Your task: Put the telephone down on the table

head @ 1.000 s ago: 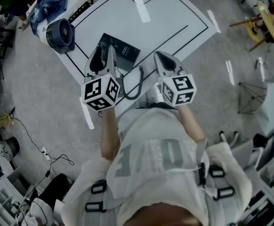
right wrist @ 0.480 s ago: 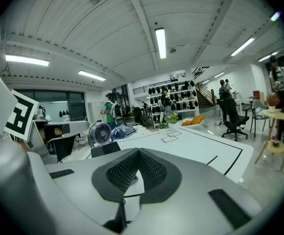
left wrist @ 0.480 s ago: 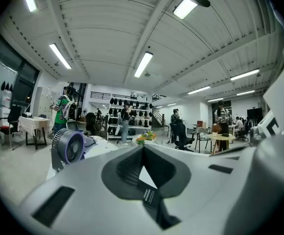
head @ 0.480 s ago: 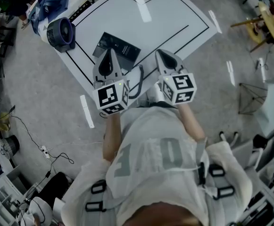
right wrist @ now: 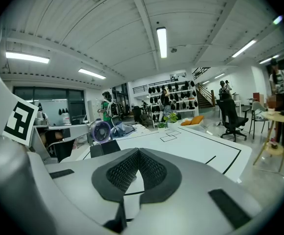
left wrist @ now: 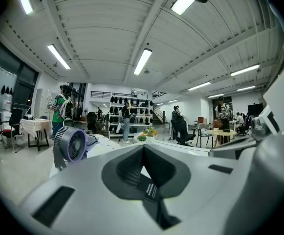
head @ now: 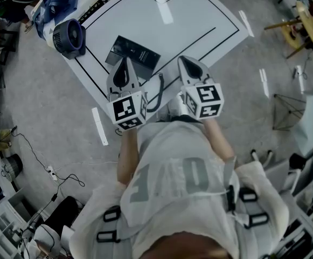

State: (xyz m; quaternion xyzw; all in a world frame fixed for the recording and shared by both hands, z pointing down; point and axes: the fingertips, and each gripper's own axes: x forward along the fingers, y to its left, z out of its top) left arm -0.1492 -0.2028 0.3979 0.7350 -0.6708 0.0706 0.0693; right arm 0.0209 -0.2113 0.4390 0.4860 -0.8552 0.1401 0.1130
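The black telephone (head: 136, 55) lies flat on the white table (head: 188, 20), with its black cord (head: 157, 95) looping toward the near edge between the two grippers. My left gripper (head: 125, 63) hovers just in front of the telephone, jaws shut with nothing held. In the left gripper view the pads (left wrist: 127, 168) meet at the tip of the left gripper (left wrist: 142, 148), and a bit of the telephone's printed surface (left wrist: 148, 190) shows below them. My right gripper (head: 184, 63) is to the right, also shut and empty. From the right gripper (right wrist: 138, 152) the telephone (right wrist: 104, 148) shows at the left.
A purple-rimmed desk fan (head: 69, 38) stands at the table's left corner beside blue cloth (head: 56, 4). Black lines (head: 210, 36) mark the tabletop. Cables (head: 48, 171) trail on the floor at the left. Chairs, tables and people stand far off in the room.
My left gripper's jaws have closed, and it has drawn to the right and back toward the person. The right gripper and the telephone have stayed in place.
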